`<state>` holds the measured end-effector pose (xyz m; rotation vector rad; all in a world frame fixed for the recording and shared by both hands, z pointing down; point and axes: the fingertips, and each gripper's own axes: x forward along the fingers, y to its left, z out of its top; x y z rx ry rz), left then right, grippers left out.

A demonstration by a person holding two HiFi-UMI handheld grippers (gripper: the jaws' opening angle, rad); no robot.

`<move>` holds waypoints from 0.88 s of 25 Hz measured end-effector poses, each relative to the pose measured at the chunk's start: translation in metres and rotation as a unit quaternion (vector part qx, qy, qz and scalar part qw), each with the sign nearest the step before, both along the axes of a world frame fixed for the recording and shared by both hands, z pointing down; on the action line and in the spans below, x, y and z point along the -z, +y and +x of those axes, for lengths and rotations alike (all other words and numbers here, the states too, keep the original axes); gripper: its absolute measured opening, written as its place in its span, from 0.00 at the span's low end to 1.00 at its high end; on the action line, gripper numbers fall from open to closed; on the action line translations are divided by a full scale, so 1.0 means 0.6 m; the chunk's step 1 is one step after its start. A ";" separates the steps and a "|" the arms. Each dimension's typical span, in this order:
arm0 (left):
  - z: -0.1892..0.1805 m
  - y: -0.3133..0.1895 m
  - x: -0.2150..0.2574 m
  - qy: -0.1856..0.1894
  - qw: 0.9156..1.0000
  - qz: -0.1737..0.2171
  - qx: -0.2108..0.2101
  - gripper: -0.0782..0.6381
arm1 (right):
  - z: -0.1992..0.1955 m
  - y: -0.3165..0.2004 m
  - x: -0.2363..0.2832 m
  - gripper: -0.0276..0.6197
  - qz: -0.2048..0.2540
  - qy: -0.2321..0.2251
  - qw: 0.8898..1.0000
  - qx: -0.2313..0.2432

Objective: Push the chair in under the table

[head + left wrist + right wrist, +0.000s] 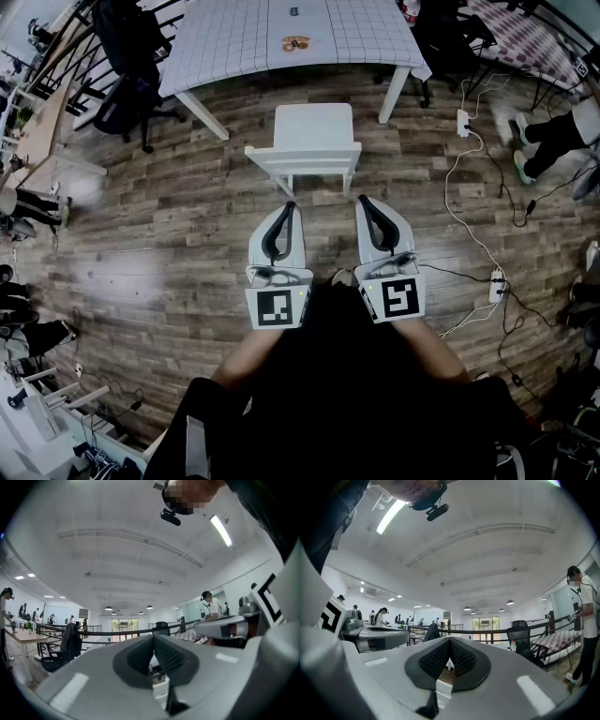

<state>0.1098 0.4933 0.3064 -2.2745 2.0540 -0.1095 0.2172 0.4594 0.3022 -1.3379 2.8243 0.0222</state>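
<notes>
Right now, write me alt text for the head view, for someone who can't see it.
A white chair stands pulled out from a table on a wood floor. The left gripper and right gripper, both shut, point at its back.

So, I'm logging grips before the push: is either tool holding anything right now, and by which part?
Nothing is held. The left tool and right tool both have jaws shut with nothing between them, pointing at the white chair.
</notes>
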 end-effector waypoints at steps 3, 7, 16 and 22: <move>0.007 0.001 -0.001 -0.003 1.000 0.003 0.003 0.12 | 0.012 0.000 -0.004 0.04 0.001 0.003 1.000 0.002; -0.001 0.017 0.008 -0.006 1.000 0.006 0.014 0.12 | 0.027 0.015 0.006 0.04 -0.015 -0.030 0.999 0.005; -0.053 0.011 -0.016 -0.018 0.999 -0.001 0.047 0.12 | 0.044 -0.004 -0.037 0.04 -0.045 -0.028 0.998 -0.015; -0.049 -0.018 -0.035 -0.014 0.999 -0.012 0.035 0.12 | 0.055 -0.028 -0.047 0.04 -0.050 -0.026 0.998 -0.030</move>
